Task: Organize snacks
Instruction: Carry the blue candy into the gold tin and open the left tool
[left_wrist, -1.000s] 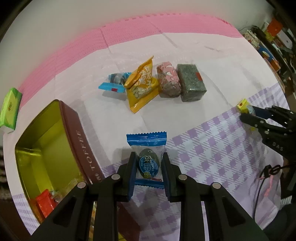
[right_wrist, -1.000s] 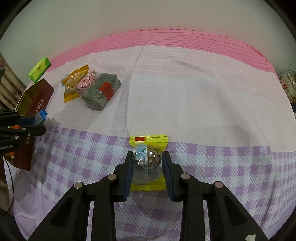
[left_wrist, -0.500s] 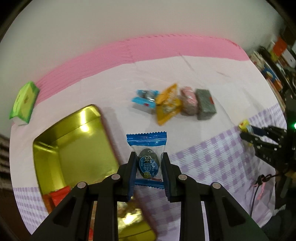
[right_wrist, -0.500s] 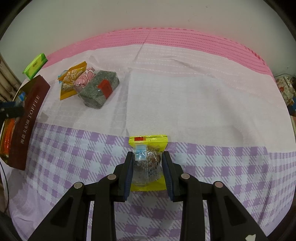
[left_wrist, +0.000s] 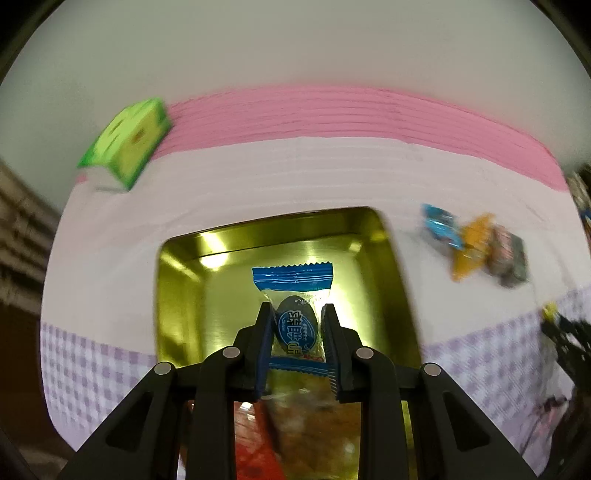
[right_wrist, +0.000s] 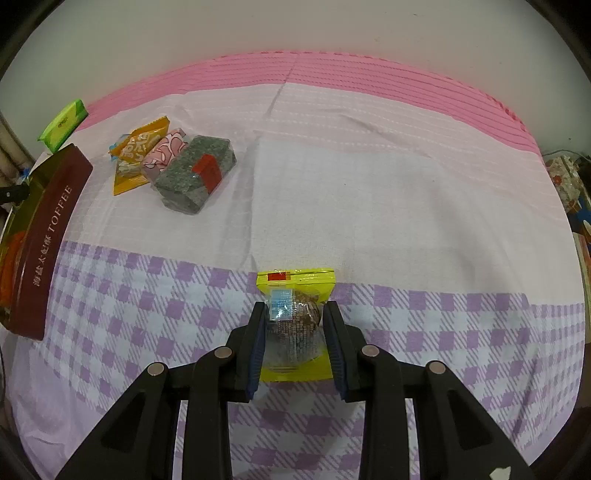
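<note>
My left gripper (left_wrist: 296, 314) is shut on a blue-wrapped snack (left_wrist: 294, 310) and holds it above the open gold-lined toffee tin (left_wrist: 177, 280), which has red and orange snacks at its near end. My right gripper (right_wrist: 294, 314) is shut on a yellow-wrapped snack (right_wrist: 295, 321) over the purple checked cloth. The tin shows at the left of the right wrist view (right_wrist: 48, 236). An orange packet (right_wrist: 138, 155), a pink packet (right_wrist: 164, 155) and a grey-green block (right_wrist: 195, 173) lie together on the cloth.
A green box (left_wrist: 125, 147) sits at the far left edge by the pink border; it also shows in the right wrist view (right_wrist: 62, 123). A blue packet (left_wrist: 441, 225) lies beside the orange one. Cluttered shelves (right_wrist: 569, 192) stand past the right edge.
My left gripper swung left with the blue snack, from beside the tin to over its open inside. My right gripper kept its hold on the yellow snack and barely moved.
</note>
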